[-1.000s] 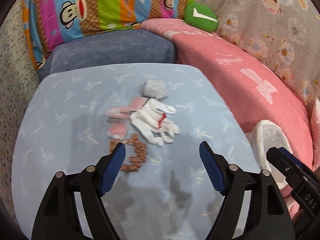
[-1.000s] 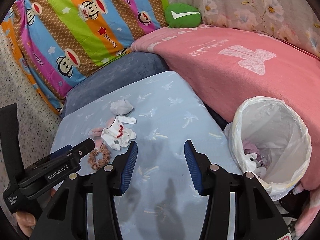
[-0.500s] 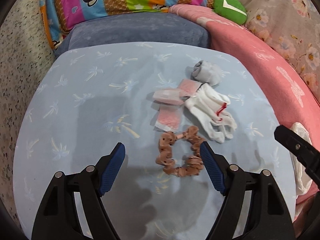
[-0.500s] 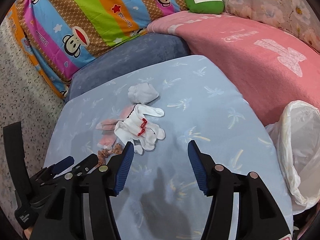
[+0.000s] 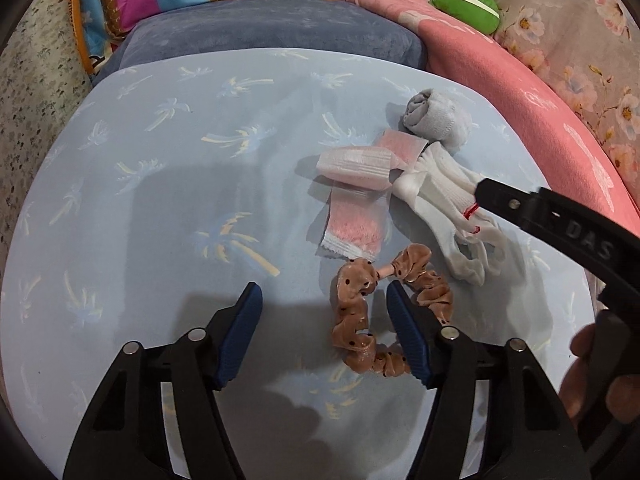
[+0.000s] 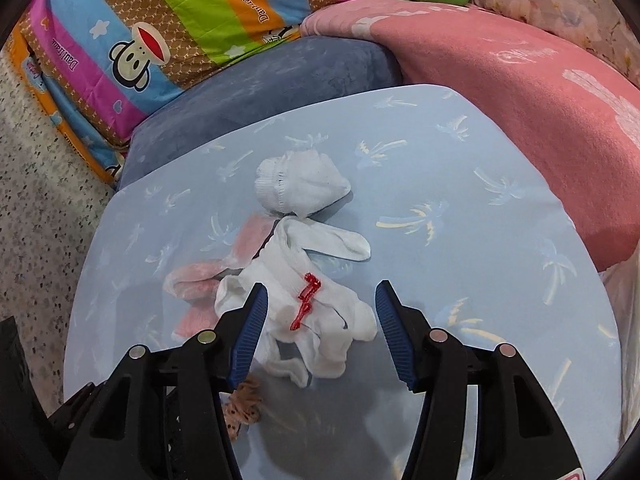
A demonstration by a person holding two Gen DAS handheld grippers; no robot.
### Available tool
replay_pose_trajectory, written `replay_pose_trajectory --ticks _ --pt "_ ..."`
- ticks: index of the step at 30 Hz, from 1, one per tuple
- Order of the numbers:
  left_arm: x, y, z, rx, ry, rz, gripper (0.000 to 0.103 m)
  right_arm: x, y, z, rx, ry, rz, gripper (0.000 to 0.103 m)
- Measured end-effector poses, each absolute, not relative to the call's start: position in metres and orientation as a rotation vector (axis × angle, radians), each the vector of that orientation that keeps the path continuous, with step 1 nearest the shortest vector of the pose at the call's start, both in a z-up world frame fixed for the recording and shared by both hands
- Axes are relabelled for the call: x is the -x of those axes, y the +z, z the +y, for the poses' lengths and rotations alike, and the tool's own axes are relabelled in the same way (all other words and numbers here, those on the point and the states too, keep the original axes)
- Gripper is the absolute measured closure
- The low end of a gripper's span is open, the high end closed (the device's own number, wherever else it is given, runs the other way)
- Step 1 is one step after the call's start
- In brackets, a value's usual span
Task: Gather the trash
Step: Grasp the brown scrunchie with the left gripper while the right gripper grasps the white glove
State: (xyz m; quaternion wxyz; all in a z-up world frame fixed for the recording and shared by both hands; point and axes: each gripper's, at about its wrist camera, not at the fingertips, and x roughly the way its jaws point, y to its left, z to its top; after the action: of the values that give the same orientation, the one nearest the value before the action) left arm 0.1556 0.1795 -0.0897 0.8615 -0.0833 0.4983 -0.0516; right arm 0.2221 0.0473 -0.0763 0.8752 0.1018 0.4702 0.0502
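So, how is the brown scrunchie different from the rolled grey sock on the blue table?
The brown scrunchie is a dotted, ruffled open ring; the rolled grey sock is a plain compact bundle. The scrunchie lies nearest the left gripper, partly between its open blue pads; the sock lies farther back, beyond the pink wrappers. Both are soft and rest on the blue table.

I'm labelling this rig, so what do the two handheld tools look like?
Both match: the left tool and right tool have black plastic arms with round silver pins and ribbed blue fingertip pads. White "DAS" lettering marks the right tool's body in the left wrist view.
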Motion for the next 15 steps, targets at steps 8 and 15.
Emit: replay_pose_trajectory --ticks 8,15 --pt "-0.159 -0.089 0.178 0.171 -0.122 1.042 0.064 -0.234 -0.095 0.056 -0.156 0.088 1.011 0.054" --pt "-0.154 -0.089 0.172 0.185 -0.156 1.056 0.088 -0.219 -0.097 0.055 -0.132 0.134 1.022 0.086"
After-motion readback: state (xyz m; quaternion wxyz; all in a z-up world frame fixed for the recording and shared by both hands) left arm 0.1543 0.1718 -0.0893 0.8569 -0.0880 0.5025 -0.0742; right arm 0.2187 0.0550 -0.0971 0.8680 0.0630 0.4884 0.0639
